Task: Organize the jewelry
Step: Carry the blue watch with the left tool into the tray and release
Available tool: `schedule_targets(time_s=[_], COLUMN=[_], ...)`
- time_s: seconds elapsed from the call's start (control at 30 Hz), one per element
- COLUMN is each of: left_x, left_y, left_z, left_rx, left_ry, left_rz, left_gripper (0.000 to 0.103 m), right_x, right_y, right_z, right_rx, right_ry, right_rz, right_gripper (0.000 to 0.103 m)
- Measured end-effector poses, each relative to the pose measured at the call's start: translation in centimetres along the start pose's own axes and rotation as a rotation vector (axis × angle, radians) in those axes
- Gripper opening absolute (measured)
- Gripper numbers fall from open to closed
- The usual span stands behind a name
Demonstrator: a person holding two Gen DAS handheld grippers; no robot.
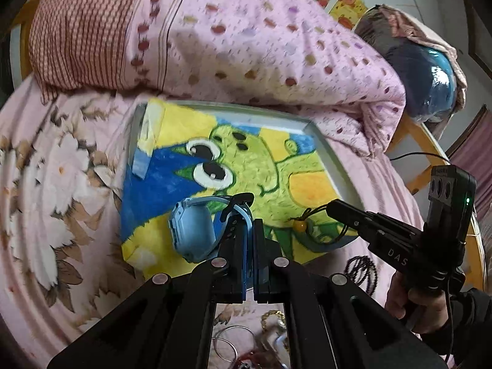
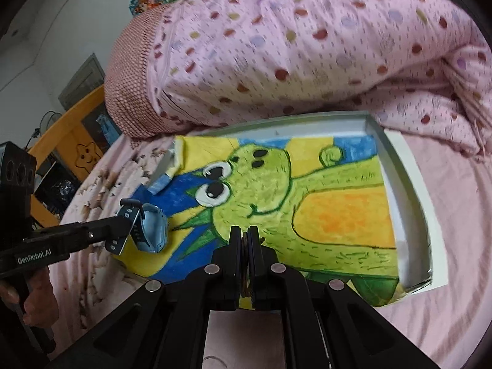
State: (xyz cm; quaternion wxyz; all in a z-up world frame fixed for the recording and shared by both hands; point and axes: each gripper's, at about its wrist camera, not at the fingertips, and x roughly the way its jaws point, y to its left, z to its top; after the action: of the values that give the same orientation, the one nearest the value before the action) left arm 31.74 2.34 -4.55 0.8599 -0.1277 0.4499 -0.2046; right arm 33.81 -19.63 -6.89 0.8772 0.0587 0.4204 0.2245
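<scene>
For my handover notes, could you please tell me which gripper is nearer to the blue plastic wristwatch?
Left. The left gripper is shut on the strap of the blue plastic wristwatch; the right gripper is off to its side, holding a dark cord with an orange bead.

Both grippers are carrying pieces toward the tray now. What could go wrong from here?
The left gripper pinches only the strap of the blue watch, whose heavy body hangs to one side and might twist loose. The right gripper holds a thin cord with a dangling orange bead; it may slip or snag. The white tray rests on soft bedding and might tip.
</scene>
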Motion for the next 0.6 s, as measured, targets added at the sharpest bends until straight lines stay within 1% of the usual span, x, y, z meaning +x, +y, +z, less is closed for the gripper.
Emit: schedule_targets(time_s=[0.07, 0.13, 0.27, 0.33, 0.37, 0.4, 0.43, 0.47, 0.5, 0.53, 0.57, 0.6], left_x=[0.8, 1.2, 1.6, 1.5, 1.5, 1.5, 1.4, 1.4, 1.2, 1.0, 0.7, 0.5], left_y=[0.4, 0.5, -0.4, -0.6, -0.6, -0.7, -0.7, -0.7, -0.7, -0.7, -0.7, -0.8], left_z=[-0.4, -0.8, -0.9, -1.0, -1.0, -1.0, -1.0, -0.9, -0.9, -0.9, -0.9, -1.0], left_rx=[-0.009, -0.007, 0.023, 0.022, 0.018, 0.012, 0.004, -0.003, -0.012, -0.019, -0.024, -0.023], left_ry=[0.019, 0.022, 0.024, 0.024, 0.026, 0.027, 0.028, 0.031, 0.025, 0.023, 0.011, 0.009], left_rz=[-0.004, -0.022, -0.018, -0.016, -0.013, -0.010, -0.005, -0.002, 0.004, 0.003, 0.008, 0.010], left_gripper=[0.001, 0.001, 0.001, 0.005, 0.007, 0.012, 0.021, 0.028, 0.041, 0.046, 0.047, 0.048], right_x=[0.3, 0.4, 0.4, 0.1, -0.2, -0.5, -0.9, -1.3, -1.8, -2.1, -2.5, -3.0], right_y=[-0.2, -0.4, -0.8, -1.1, -1.2, -1.3, -1.4, -1.5, -1.5, -1.6, -1.7, -1.8], right_z=[-0.3, -0.5, -0.8, -1.0, -1.2, -1.3, -1.5, -1.6, -1.8, -1.8, -1.9, -2.0], right_rx=[0.003, -0.001, -0.010, -0.014, -0.016, -0.017, -0.017, -0.015, -0.015, -0.014, -0.013, -0.010], right_ry=[0.004, 0.010, 0.023, 0.026, 0.023, 0.019, 0.011, 0.003, -0.002, -0.006, -0.012, -0.018], right_rz=[-0.007, -0.023, -0.060, -0.076, -0.085, -0.092, -0.098, -0.099, -0.102, -0.106, -0.111, -0.116], right_gripper=[0.005, 0.006, 0.007, 0.012, 0.020, 0.029, 0.034, 0.038, 0.039, 0.039, 0.039, 0.044])
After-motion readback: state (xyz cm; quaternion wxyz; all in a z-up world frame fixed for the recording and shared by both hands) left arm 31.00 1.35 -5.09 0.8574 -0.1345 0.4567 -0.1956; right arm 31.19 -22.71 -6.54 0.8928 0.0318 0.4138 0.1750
